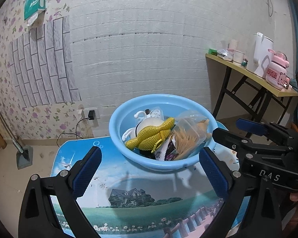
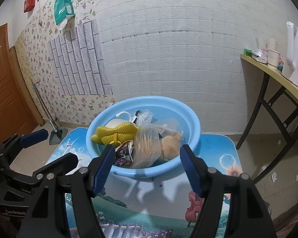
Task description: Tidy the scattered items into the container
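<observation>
A light blue basin [image 1: 129,107] [image 2: 190,117] stands on a small table with a landscape print [image 1: 141,202] [image 2: 149,208]. In it lie a yellow mesh item [image 1: 149,136] [image 2: 117,133], a white object [image 1: 149,122], a clear bag of thin sticks [image 1: 188,136] [image 2: 147,148], a snack packet [image 1: 168,150] [image 2: 125,152] and a tan item [image 2: 170,144]. My left gripper [image 1: 149,156] is open and empty, just short of the basin's near rim. My right gripper [image 2: 147,152] is open and empty, over the near rim; it also shows in the left wrist view [image 1: 234,129].
A yellow-topped folding table [image 1: 254,73] [image 2: 278,75] with a kettle, cups and a pink bottle stands at the right. A dustpan [image 1: 23,156] [image 2: 57,134] leans by the flowered wall at left. A charger plug [image 1: 91,115] hangs from a wall socket.
</observation>
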`<state>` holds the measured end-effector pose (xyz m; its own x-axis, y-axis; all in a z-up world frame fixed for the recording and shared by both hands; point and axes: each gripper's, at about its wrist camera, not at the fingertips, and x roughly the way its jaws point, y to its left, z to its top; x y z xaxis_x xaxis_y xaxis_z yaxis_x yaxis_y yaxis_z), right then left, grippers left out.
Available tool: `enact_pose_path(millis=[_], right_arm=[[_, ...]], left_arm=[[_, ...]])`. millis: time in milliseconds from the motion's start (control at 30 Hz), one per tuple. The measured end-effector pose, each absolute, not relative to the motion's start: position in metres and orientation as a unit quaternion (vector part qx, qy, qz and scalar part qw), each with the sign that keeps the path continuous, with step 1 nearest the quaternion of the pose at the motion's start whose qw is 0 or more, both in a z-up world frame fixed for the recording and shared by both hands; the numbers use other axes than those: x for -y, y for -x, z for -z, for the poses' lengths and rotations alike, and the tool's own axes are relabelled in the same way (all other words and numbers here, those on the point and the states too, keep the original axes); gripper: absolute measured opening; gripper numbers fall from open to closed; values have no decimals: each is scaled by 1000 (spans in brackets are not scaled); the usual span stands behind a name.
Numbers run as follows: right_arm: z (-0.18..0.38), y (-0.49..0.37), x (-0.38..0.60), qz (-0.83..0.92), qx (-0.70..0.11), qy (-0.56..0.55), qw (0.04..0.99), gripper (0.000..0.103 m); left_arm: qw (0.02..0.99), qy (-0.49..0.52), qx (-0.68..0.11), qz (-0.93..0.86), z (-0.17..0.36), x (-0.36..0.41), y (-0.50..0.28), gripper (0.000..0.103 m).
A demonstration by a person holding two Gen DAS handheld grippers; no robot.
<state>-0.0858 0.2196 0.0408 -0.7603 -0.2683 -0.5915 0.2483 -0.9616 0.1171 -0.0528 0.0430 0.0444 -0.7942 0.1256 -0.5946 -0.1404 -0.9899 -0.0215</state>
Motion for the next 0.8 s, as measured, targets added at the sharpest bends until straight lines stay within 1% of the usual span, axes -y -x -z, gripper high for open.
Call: enact_pose_path(millis=[100, 267, 333, 367, 400, 500, 800], right_arm=[[-41, 85, -220, 938, 17, -318, 138, 67], [-40, 84, -221, 939, 22, -314, 137, 68], [-39, 85, -223, 941, 22, -313, 126, 77], [-39, 86, -224, 942, 25, -312, 120, 87], [-38, 87, -226, 943, 29, -311, 118, 94], [-38, 88, -231, 943, 43, -309, 117, 103], [-39, 87, -228, 944, 31, -309, 109, 103]], left_arm=[[63, 312, -13, -948, -45, -42, 52, 103], [62, 316, -8, -947, -46, -42, 52, 103], [66, 317, -3, -946, -46, -40, 52, 103], [67, 318, 1, -946, -46, -39, 53, 103], [68, 319, 3, -945, -46, -39, 53, 103], [66, 318, 0, -946, -46, -38, 54, 103], [60, 322, 1, -945, -43, -36, 58, 103]])
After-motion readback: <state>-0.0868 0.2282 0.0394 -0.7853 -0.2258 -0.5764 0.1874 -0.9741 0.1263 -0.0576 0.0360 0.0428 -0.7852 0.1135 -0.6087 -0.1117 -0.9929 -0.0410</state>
